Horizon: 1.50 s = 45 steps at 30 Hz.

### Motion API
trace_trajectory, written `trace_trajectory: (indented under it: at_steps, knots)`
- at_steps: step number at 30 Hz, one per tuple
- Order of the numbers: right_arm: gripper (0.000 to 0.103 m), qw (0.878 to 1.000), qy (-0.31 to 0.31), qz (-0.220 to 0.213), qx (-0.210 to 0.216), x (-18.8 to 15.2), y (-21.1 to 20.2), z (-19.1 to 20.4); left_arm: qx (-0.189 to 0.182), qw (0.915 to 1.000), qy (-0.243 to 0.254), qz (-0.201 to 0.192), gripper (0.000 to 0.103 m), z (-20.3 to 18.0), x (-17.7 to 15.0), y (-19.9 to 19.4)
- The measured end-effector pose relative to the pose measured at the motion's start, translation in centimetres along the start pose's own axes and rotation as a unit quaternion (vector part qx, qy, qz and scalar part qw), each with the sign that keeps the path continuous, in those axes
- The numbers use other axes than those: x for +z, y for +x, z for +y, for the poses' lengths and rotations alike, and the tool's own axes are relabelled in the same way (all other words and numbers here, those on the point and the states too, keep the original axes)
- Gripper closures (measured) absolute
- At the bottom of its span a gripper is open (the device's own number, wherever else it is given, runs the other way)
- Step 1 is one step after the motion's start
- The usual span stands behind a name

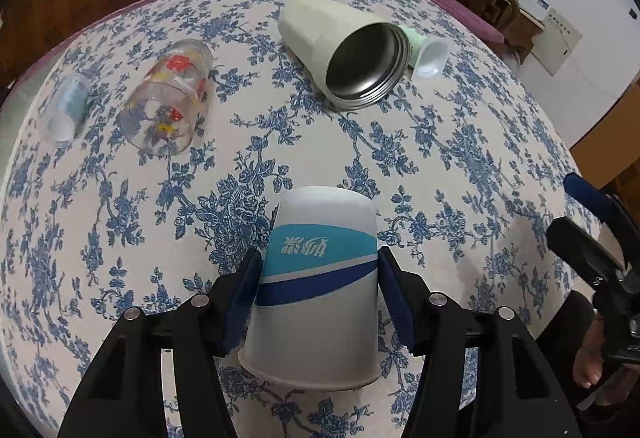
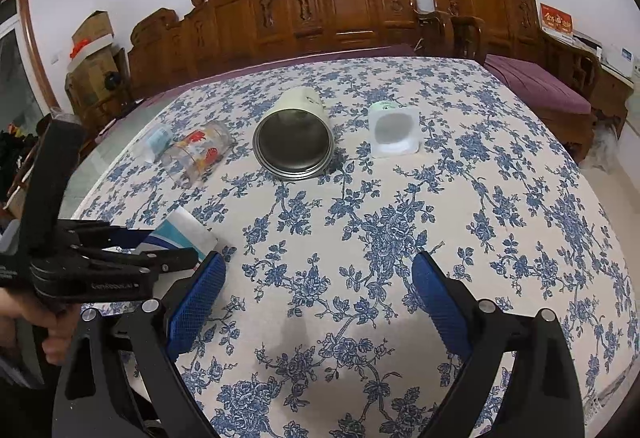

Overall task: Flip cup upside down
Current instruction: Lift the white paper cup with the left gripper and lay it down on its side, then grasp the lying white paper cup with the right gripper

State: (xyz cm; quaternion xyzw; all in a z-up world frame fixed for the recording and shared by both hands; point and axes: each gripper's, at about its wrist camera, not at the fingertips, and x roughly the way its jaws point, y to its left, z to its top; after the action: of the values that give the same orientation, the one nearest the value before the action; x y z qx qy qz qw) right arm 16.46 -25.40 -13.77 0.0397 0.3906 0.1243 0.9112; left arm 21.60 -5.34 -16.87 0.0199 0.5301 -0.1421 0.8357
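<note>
A white paper cup (image 1: 320, 278) with a blue band and upside-down print stands rim down on the flowered tablecloth (image 1: 440, 166). My left gripper (image 1: 318, 278) has its blue pads on both sides of the cup, shut on it. The cup also shows in the right wrist view (image 2: 184, 230), held by the left gripper (image 2: 120, 258) at the left. My right gripper (image 2: 318, 298) is open and empty above the cloth, and shows at the right edge of the left wrist view (image 1: 592, 230).
Lying on their sides at the back are a cream steel-lined mug (image 1: 344, 54), a small green and white cup (image 1: 428, 54), a flower-printed glass (image 1: 168, 98) and a small clear cup (image 1: 68, 106). Carved wooden benches (image 2: 340, 6) stand behind the table.
</note>
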Motion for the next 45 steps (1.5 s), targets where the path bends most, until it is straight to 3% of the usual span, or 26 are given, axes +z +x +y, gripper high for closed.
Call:
trace_trajectory:
  at_steps: [6, 9, 14, 16, 19, 26, 34, 45]
  knots:
    - [0.008, 1.000, -0.009, 0.006, -0.004, 0.4, 0.2, 0.5, 0.005, 1.0000, -0.001, -0.003, 0.045, 0.2, -0.4, 0.2]
    - [0.008, 1.000, -0.013, 0.006, -0.004, 0.8, 0.1, 1.1, 0.010, 0.9996, 0.000, -0.026, 0.038, 0.3, -0.8, -1.3]
    - [0.008, 1.000, -0.024, 0.006, 0.001, 1.7, 0.0, 2.5, 0.029, 0.9973, -0.014, -0.066, 0.034, 1.4, -1.3, -4.5]
    - [0.008, 1.000, -0.027, 0.008, 0.005, 2.1, 0.1, 3.2, 0.050, 0.9945, -0.017, -0.090, 0.014, 2.0, -1.7, -6.0]
    - [0.008, 0.999, -0.030, 0.011, 0.013, 2.5, 0.4, 4.2, 0.071, 0.9909, -0.024, -0.112, 0.009, 3.1, -2.3, -7.5]
    - [0.008, 0.998, -0.045, 0.027, 0.029, 3.4, 1.6, 7.1, 0.099, 0.9825, -0.055, -0.148, 0.008, 6.5, -3.9, -10.1]
    - [0.015, 0.993, -0.056, 0.088, 0.059, 4.6, 5.1, 11.1, 0.112, 0.9766, -0.085, -0.163, 0.008, 10.1, -5.3, -10.9]
    - [0.016, 0.969, 0.046, 0.230, 0.079, 4.3, 11.1, 9.8, 0.101, 0.9761, -0.095, -0.167, 0.008, 11.0, -5.6, -10.7]
